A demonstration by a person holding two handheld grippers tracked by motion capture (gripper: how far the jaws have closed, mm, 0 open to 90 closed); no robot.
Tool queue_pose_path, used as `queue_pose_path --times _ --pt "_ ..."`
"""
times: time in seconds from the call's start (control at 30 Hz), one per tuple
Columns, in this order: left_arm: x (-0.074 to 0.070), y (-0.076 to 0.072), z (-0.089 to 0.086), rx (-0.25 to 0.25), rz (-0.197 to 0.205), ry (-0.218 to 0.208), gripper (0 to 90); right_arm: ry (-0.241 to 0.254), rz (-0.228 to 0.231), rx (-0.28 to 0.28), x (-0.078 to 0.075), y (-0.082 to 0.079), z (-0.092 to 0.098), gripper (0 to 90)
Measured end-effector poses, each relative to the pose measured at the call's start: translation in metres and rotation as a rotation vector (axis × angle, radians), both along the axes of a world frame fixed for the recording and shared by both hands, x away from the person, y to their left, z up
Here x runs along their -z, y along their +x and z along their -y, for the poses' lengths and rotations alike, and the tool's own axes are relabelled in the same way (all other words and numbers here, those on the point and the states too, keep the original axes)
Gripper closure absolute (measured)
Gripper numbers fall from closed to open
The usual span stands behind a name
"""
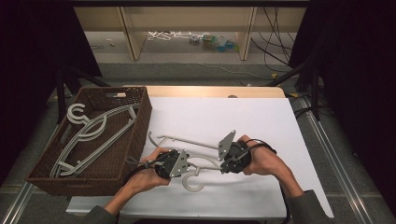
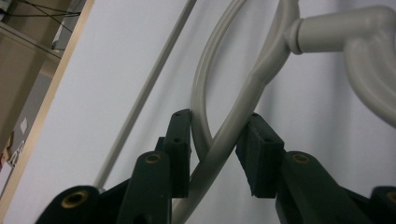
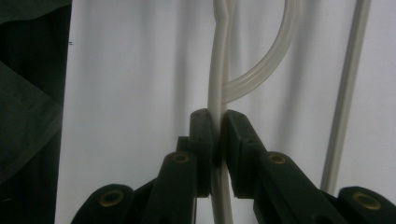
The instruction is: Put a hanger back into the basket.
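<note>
A pale grey plastic hanger point(image 1: 187, 140) lies on the white table, its hook point(image 1: 191, 183) pointing toward the person. My left gripper point(image 1: 185, 165) is at the hanger's left shoulder. In the left gripper view its jaws point(image 2: 214, 149) straddle the hanger's arm point(image 2: 261, 70) and inner loop, left pad against the loop, right pad just off the arm. My right gripper point(image 1: 223, 162) holds the other shoulder. In the right gripper view its jaws point(image 3: 218, 140) are shut on the thin edge of the hanger point(image 3: 220, 70).
A brown wicker basket point(image 1: 140, 126) stands at the table's left with several grey hangers point(image 1: 93, 133) inside. The white table top point(image 1: 243, 116) stretches behind and to the right of the hands. A wooden shelf point(image 1: 187, 28) and cables sit beyond the far edge.
</note>
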State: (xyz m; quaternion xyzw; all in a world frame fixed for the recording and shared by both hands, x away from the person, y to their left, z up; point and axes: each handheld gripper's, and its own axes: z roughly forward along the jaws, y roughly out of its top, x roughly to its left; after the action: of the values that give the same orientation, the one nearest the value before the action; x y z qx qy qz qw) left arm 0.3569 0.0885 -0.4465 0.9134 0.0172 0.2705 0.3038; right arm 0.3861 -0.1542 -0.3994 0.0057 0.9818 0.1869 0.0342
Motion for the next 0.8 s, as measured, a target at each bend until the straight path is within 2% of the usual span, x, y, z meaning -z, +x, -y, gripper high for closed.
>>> queue_pose_path --times 0.07,0.1,0.13,0.17,0.2,0.23,0.3,0.43,0.5,0.53,0.57,0.6,0.67,0.73,0.77,0.8 --pt "-0.003 -0.002 0.001 0.018 0.013 0.021 68.6 0.011 0.001 -0.008 -0.001 0.001 0.002 82.1" --pt "-0.006 -0.004 0.002 0.03 0.017 0.053 69.9 0.015 -0.001 -0.013 -0.001 0.001 0.003 82.1" --pt "-0.005 -0.005 0.004 0.04 0.022 0.049 71.8 0.023 0.005 -0.015 -0.003 0.001 0.004 82.1" --pt "-0.007 -0.006 0.004 0.055 0.022 0.066 73.1 0.028 0.002 -0.022 -0.004 0.002 0.005 82.0" --pt "-0.008 -0.007 0.005 0.063 0.022 0.076 74.1 0.032 0.018 -0.027 -0.005 0.003 0.006 81.7" --pt "-0.01 -0.008 0.005 0.067 0.026 0.074 74.7 0.037 0.019 -0.026 -0.006 0.002 0.008 81.5" --pt "-0.012 -0.009 0.006 0.066 -0.008 0.05 75.2 0.045 0.02 -0.032 -0.009 0.002 0.011 80.8" --pt "-0.023 -0.013 0.004 0.103 -0.004 0.031 78.3 0.08 0.043 -0.042 -0.015 0.003 0.016 78.0" --pt "-0.03 -0.015 0.003 0.094 -0.043 -0.016 79.4 0.097 0.061 -0.01 -0.019 0.004 0.019 76.1" --pt "-0.033 -0.015 0.002 0.089 -0.053 -0.023 79.4 0.107 0.058 0.002 -0.02 0.004 0.02 75.8" --pt "-0.036 -0.015 0.002 0.072 -0.076 -0.025 79.5 0.12 0.056 0.007 -0.021 0.005 0.021 74.7" --pt "-0.038 -0.015 0.001 0.035 -0.111 -0.056 79.4 0.141 0.055 0.021 -0.022 0.005 0.022 72.8" --pt "-0.042 -0.016 0.001 -0.006 -0.175 -0.096 79.5 0.169 0.067 0.059 -0.024 0.008 0.022 67.4" --pt "-0.045 -0.014 0.0 -0.017 -0.197 -0.111 79.5 0.226 0.096 0.121 -0.027 0.009 0.023 59.6" --pt "-0.046 -0.012 -0.002 -0.04 -0.202 -0.122 79.5 0.235 0.082 0.141 -0.029 0.009 0.024 56.8" --pt "-0.047 -0.01 -0.004 -0.061 -0.215 -0.126 79.5 0.25 0.091 0.161 -0.03 0.009 0.025 52.0"
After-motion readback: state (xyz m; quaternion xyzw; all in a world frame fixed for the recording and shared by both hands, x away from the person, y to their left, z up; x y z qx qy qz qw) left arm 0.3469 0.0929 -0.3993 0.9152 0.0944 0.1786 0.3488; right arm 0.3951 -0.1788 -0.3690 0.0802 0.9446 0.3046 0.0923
